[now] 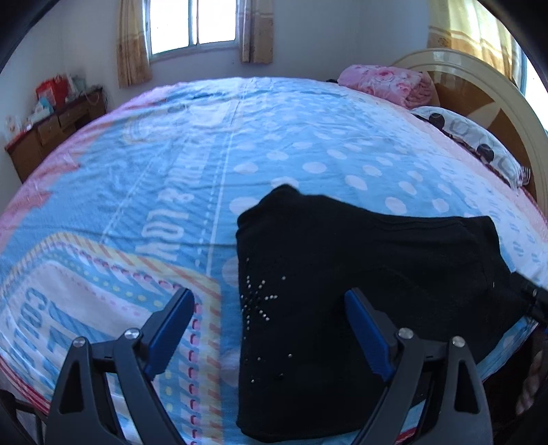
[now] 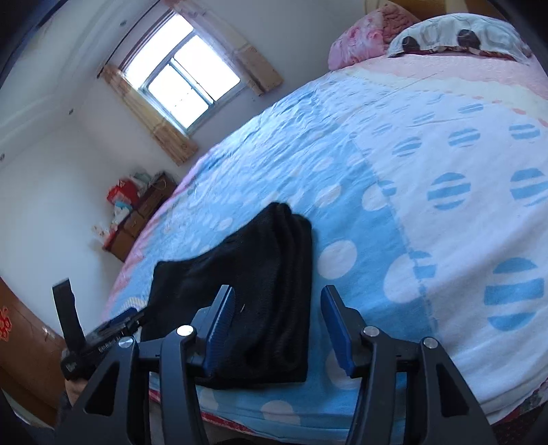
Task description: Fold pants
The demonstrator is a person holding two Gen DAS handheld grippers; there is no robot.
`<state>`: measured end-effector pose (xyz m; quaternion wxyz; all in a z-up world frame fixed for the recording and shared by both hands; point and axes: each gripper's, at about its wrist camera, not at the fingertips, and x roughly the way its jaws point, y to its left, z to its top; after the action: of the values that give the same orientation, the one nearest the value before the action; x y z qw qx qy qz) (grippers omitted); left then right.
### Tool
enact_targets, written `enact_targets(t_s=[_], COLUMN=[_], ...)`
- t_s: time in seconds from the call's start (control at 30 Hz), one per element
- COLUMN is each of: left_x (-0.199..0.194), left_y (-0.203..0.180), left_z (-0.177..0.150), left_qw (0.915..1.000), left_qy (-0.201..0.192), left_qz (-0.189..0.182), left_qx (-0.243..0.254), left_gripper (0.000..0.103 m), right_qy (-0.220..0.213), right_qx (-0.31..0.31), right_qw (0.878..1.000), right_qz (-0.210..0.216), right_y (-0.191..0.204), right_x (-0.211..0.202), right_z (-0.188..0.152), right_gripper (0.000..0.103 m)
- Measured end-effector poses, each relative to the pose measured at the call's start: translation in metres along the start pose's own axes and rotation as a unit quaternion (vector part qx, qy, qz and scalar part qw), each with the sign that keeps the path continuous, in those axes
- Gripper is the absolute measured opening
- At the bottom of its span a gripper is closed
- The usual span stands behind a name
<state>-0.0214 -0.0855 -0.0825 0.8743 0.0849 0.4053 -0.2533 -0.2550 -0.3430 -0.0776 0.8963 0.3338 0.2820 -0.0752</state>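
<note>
The black pants [image 1: 359,274] lie folded into a compact rectangle near the front edge of the bed, with a small studded star pattern on top. In the right wrist view the pants [image 2: 260,284] show stacked folded layers at their right side. My left gripper [image 1: 270,325] is open, hovering above the pants' left part, holding nothing. My right gripper [image 2: 279,325] is open, above the pants' near right edge, holding nothing. The left gripper's body [image 2: 102,335] shows at the left of the right wrist view.
The bed [image 1: 171,154] has a blue, pink and white dotted sheet. A pink folded blanket [image 1: 387,82] and a spotted pillow [image 1: 472,137] lie at the headboard [image 1: 496,89]. A wooden cabinet [image 1: 51,126] with boxes stands by the far wall under a window [image 1: 195,24].
</note>
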Motion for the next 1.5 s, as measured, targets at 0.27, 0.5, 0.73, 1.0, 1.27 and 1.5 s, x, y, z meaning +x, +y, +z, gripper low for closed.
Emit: enact_targets(t_s=[0.27,0.5,0.73,1.0,1.27,1.5], left_x=[0.013,0.019,0.019,0.02,0.023,0.026], left_y=[0.001,0.01,0.007,-0.012,-0.004,-0.007], left_z=[-0.008,-0.01,-0.01,-0.012,-0.011,-0.011], left_qw=[0.9995,0.9976,0.9977,0.9979,0.9969,0.9972], left_qy=[0.025,0.038,0.04,0.043,0.049,0.047], left_qz=[-0.012,-0.028,-0.038,-0.046,-0.061,-0.058], left_qx=[-0.018,-0.051,-0.039,0.015,0.0,0.003], left_gripper=[0.096,0.102,0.102,0.103,0.103,0.103], right_qy=[0.013,-0.007,0.033,0.067,0.106,0.044], right_qx=[-0.028,-0.007,0.026,0.029,0.049,0.183], right_qw=[0.999,1.0,0.999,0.997,0.992,0.971], right_qz=[-0.019,-0.029,-0.008,-0.015,0.048,0.151], right_y=[0.007,0.001,0.0,0.009,0.013,-0.035], right_x=[0.005,-0.003,0.002,0.006,0.014,0.008], right_z=[-0.007,-0.004,-0.008,-0.028,-0.035,-0.034], right_gripper=[0.059,0.059,0.059,0.064,0.069,0.069])
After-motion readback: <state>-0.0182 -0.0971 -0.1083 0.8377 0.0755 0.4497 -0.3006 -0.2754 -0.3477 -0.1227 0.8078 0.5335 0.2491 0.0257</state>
